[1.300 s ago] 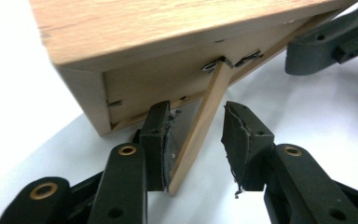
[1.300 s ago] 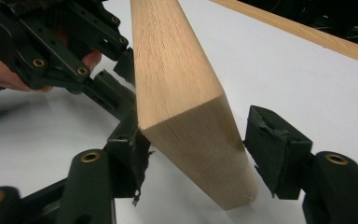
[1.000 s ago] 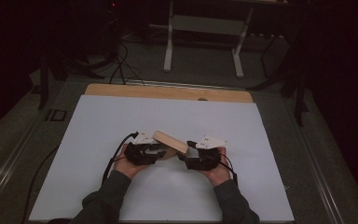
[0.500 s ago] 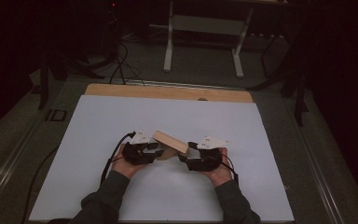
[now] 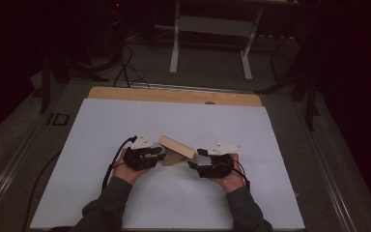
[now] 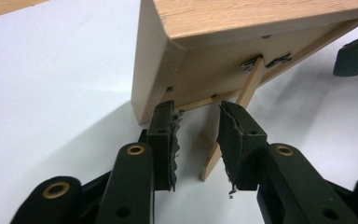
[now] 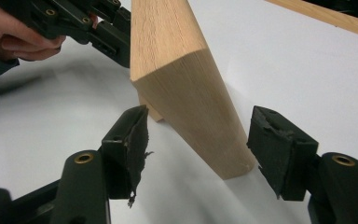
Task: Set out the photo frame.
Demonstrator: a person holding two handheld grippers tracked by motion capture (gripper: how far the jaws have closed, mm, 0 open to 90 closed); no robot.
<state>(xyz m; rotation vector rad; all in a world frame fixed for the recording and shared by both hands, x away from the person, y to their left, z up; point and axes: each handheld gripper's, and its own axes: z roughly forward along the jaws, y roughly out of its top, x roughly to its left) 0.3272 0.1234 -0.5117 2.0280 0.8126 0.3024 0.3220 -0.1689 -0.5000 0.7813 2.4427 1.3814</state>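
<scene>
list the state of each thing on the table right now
wooden box: tilted, propped up on a thin hinged stand, one edge resting on the white sheet
left hand-held gripper: open, jaws just been closing, either side of the stand, pads not pressing it
right hand-held gripper: open, jaws either side of the box's corner, not touching

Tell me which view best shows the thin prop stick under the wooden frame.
The left gripper view: the prop stick runs from its metal hinge down to the table. The right gripper view shows the wooden frame edge-on, the high view just its top.
</scene>
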